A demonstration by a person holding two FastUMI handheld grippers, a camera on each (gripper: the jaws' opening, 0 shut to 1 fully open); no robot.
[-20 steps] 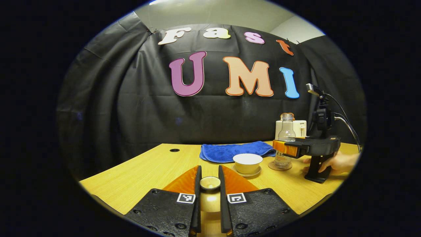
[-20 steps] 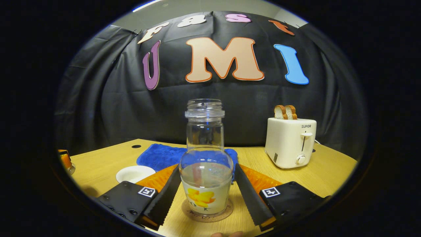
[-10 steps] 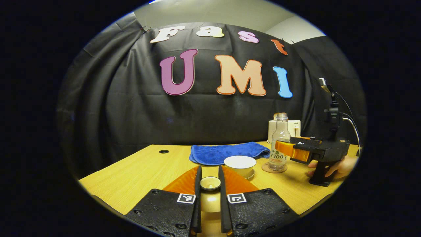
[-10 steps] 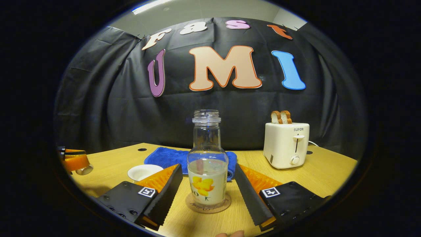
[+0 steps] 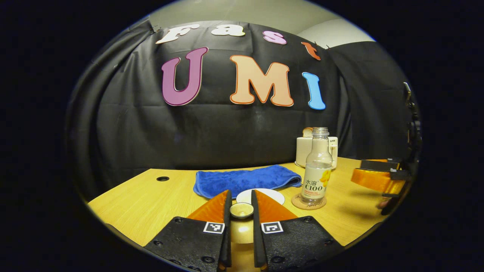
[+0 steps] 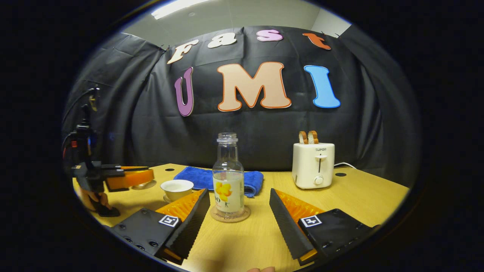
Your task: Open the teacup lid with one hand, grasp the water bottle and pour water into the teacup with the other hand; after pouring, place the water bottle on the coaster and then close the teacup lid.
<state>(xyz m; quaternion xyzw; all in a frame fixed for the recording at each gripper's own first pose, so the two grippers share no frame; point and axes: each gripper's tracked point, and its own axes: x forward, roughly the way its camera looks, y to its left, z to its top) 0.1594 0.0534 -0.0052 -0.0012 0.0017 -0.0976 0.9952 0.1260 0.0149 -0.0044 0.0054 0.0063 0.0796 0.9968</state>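
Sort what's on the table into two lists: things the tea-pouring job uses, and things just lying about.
Part of the job:
teacup
teacup lid, held in the left gripper
water bottle
coaster
right gripper, open

Just lying about:
blue towel
toaster with toast

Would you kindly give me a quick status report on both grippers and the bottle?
Left gripper shut on teacup lid. Right gripper open, short of the water bottle on its coaster. Teacup uncovered; nothing in the way.
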